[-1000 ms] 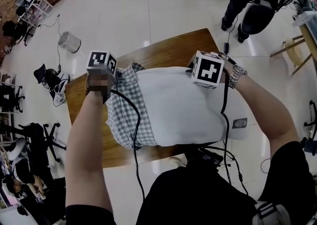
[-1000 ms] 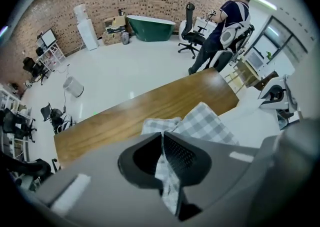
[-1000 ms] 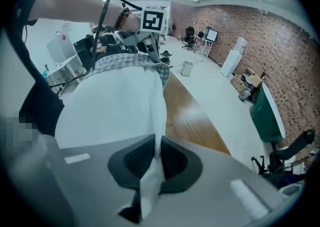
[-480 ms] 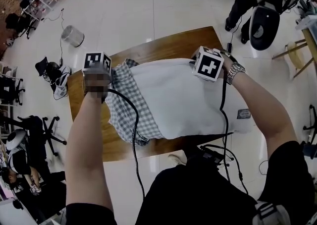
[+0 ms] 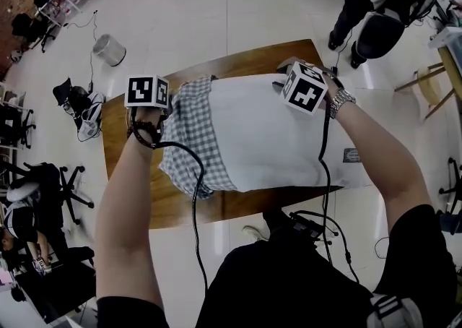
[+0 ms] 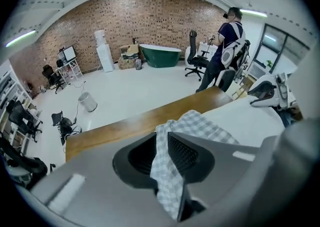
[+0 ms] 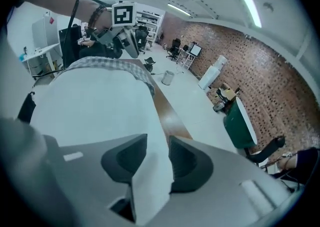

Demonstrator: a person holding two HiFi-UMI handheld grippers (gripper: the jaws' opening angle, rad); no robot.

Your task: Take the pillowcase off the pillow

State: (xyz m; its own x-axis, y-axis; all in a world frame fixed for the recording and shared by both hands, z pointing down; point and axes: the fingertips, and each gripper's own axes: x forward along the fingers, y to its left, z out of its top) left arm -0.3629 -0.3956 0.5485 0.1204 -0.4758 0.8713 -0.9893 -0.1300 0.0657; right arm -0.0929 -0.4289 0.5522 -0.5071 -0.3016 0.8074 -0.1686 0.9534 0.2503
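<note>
A white pillow [image 5: 267,139] lies across the wooden table [image 5: 130,175], its left end still inside a bunched grey-checked pillowcase [image 5: 189,131]. My left gripper [image 6: 161,136] is at the pillowcase's far left corner. A strip of checked cloth [image 6: 167,171] hangs between its jaws, which have just been opening and stand slightly apart. My right gripper [image 7: 157,143] is at the pillow's far right corner. Its jaws have also just been opening, and the white pillow corner [image 7: 152,171] sits loosely in the gap. The left gripper's marker cube [image 7: 123,14] shows beyond the pillowcase [image 7: 115,63].
A cable [image 5: 196,196] runs from my left gripper over the pillowcase and off the near table edge. A small label [image 5: 351,154] sits at the pillow's near right. On the floor are a bin [image 5: 110,50] and office chairs [image 5: 379,30]. A person [image 6: 227,36] stands beyond the table.
Both grippers' marker cubes have shifted a little along the far edge of the pillow. The checked cloth's far corner now stands higher near the left gripper.
</note>
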